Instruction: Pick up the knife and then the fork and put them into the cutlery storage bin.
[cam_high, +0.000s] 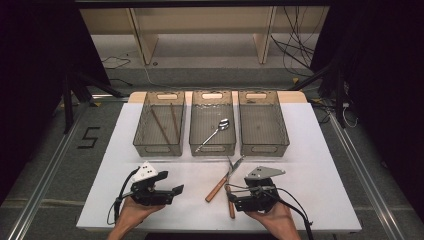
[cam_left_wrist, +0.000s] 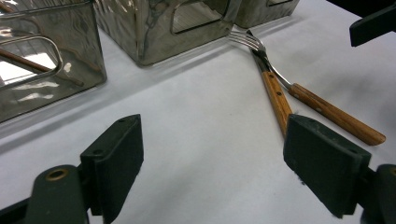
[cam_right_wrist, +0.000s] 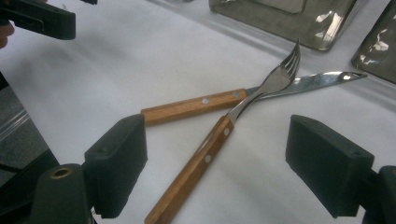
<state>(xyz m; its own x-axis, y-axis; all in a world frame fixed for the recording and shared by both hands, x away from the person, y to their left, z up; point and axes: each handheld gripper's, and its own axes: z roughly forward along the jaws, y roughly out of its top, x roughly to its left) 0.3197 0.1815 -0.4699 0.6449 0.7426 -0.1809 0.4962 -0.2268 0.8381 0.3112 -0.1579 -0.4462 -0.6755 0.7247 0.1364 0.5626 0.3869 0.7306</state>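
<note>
Wood-handled fork (cam_right_wrist: 219, 135) lies crossed over knife (cam_right_wrist: 224, 100), at 12 o'clock from right gripper (cam_right_wrist: 217, 163). Both grippers' jaws open, empty; left gripper (cam_left_wrist: 212, 158) idle. Risk: closing near the crossing drags both pieces.

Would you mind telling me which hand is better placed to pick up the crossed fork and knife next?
Probably the right. Its tool is open with the fork handle between its jaws, lying over the knife. The left tool sits farther off.
</note>
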